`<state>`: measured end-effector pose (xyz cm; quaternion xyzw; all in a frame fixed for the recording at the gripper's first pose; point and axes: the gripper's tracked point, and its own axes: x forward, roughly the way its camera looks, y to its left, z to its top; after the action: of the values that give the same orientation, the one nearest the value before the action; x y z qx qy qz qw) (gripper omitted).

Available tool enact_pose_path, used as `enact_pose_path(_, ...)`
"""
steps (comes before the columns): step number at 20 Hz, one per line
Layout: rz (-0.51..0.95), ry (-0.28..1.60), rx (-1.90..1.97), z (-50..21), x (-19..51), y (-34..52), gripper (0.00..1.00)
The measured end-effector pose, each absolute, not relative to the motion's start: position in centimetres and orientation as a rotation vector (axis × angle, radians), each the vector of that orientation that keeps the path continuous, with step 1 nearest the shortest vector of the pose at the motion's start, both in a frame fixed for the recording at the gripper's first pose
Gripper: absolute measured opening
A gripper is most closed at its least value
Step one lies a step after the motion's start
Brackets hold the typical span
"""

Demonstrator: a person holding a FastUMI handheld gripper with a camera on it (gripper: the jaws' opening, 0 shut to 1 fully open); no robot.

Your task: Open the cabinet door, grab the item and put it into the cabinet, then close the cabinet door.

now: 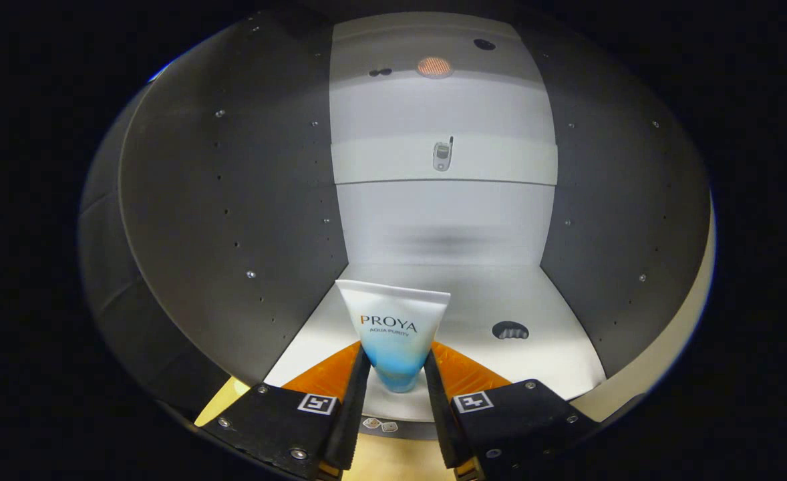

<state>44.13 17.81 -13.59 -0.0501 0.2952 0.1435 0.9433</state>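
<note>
One big cabinet (233, 200) stands open, with dark side walls and a white floor. The gripper (397, 384) reaches into it. Its two fingers (357, 394) squeeze a white and blue tube (397, 331) just above that floor.

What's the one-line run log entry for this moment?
stage: placing | tongs: shut on tube | tube: upright, inside open cabinet, over its floor | door: not closed yet

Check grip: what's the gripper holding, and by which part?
The gripper holds the white-and-blue tube by its narrow blue lower end, one finger on each side; the wide flat end points up, inside the cabinet.
</note>
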Motion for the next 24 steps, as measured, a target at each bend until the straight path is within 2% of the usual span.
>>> enact_pose_path(4, 0.269, 0.600, -0.113, -14.0, 44.8, 17.3, 0.49)
enact_pose_path(8, 0.265, 0.579, -0.119, -13.6, 44.6, 17.1, 0.57)
enact_pose_path(10, 0.256, 0.565, -0.116, -13.2, 44.1, 16.8, 0.69)
enact_pose_path(11, 0.250, 0.557, -0.112, -13.1, 43.9, 16.6, 0.81)
enact_pose_path(13, 0.230, 0.531, -0.098, -12.4, 43.0, 16.0, 0.91)
enact_pose_path(24, 0.240, 0.293, -0.024, -7.4, 32.6, 14.6, 0.94)
